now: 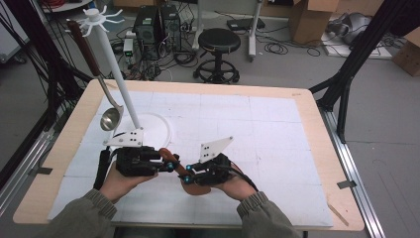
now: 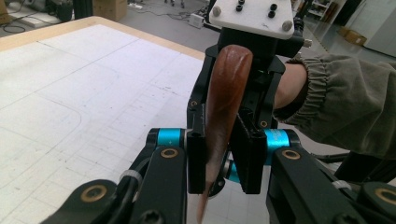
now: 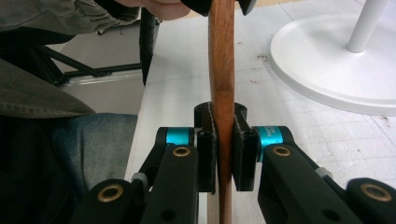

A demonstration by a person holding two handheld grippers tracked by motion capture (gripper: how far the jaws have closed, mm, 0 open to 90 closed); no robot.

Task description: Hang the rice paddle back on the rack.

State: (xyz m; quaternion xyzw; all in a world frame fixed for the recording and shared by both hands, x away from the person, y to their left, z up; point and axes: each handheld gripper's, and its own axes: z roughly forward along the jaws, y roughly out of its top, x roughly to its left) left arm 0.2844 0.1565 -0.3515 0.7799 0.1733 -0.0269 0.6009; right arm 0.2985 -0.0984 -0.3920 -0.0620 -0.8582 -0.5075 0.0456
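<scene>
Both forearms come in low and angle inward, the two claws meeting nose to nose. Left claw [image 1: 171,165] is clamped, jaws nearly together; right claw [image 1: 189,174] likewise pinched tight, facing the left one at close range.

A light wooden table [image 1: 317,148] carries a white gridded mat [image 1: 267,129]. On the mat stands a white round-based rack [image 1: 153,130].

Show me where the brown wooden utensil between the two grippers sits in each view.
High view: wooden utensil, low centre, spanning both grippers.
Left gripper view: centre, upright between the jaws, running to the right gripper.
Right gripper view: centre, clamped between the pads.
Shared landmark: white stand base, also top right.
</scene>
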